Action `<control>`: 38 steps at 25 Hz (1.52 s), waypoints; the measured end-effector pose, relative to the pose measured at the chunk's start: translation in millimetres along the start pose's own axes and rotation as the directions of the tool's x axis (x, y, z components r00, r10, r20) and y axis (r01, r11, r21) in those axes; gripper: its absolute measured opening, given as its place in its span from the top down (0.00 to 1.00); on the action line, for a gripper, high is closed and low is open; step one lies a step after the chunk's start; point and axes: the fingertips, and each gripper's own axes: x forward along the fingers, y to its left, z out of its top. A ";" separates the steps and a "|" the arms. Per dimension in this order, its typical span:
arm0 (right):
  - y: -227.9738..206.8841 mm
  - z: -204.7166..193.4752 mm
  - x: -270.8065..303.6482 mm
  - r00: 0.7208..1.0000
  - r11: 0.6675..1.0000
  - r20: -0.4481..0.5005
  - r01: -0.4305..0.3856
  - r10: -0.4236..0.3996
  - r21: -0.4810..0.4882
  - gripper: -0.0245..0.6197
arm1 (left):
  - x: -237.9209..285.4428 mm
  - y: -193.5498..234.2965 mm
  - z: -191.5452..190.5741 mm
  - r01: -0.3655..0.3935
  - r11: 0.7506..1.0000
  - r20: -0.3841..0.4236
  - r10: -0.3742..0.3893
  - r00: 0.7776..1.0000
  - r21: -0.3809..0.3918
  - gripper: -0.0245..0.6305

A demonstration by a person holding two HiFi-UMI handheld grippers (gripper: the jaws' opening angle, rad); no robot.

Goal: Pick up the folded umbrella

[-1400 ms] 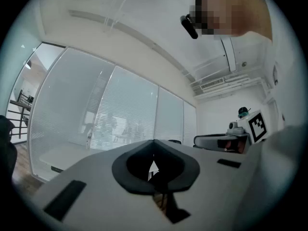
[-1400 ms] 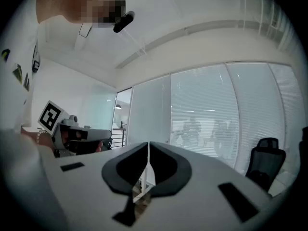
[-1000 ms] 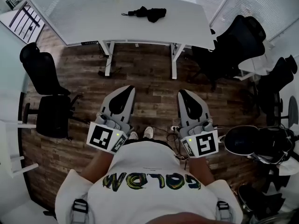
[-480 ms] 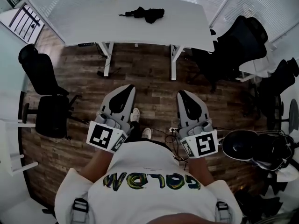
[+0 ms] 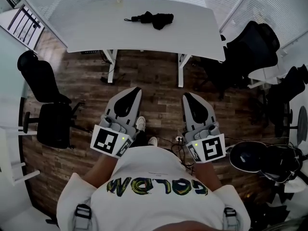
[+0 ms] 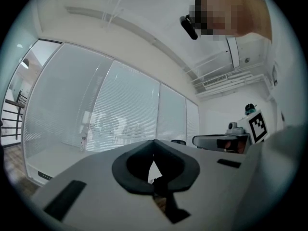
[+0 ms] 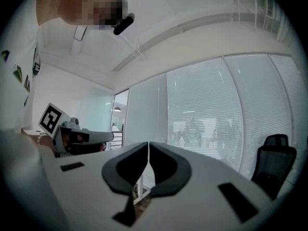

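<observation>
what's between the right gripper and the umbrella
Head view: a stretch of wood floor, then the table's near edge and leg. The umbrella lies on the tabletop, well ahead of the right gripper.

One right hand-held gripper (image 7: 148, 150), jaws closed together, nothing between them. To its left, alongside: left hand-held gripper (image 7: 82, 137) with square-marker cube (image 7: 52, 120). Ahead: glass wall with white blinds (image 7: 216, 114). Ahead to its right: black office chair (image 7: 275, 163). Below the jaws: wooden floor (image 7: 142, 202).
</observation>
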 end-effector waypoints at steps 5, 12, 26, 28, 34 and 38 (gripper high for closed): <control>2.5 -1.9 56.6 1.000 1.000 -0.010 -0.015 0.015 -0.010 0.93 | 23.0 43.0 0.9 0.016 1.000 -0.001 -0.016 1.000 -0.014 0.95; 5.7 1.9 129.4 1.000 1.000 -0.010 -0.007 0.007 -0.026 0.93 | 46.0 113.9 9.9 0.018 1.000 0.008 -0.018 1.000 -0.019 0.95; 3.4 -5.1 206.0 0.999 1.000 -0.047 0.014 -0.015 -0.023 0.93 | 69.6 194.2 9.0 0.004 0.999 -0.010 -0.005 1.000 -0.050 0.95; -0.1 -4.2 213.4 0.999 1.000 -0.044 0.017 -0.018 -0.026 0.93 | 75.8 198.7 10.0 0.009 0.999 -0.008 -0.010 1.000 -0.048 0.95; -17.2 -2.0 233.3 0.999 0.999 -0.029 0.026 -0.027 -0.039 0.94 | 98.6 210.8 13.9 0.016 0.999 0.002 -0.016 1.000 -0.040 0.95; -36.3 -4.9 249.6 0.999 0.999 -0.029 0.031 -0.032 -0.039 0.94 | 121.0 219.8 13.6 0.017 0.999 0.002 -0.017 1.000 -0.036 0.95</control>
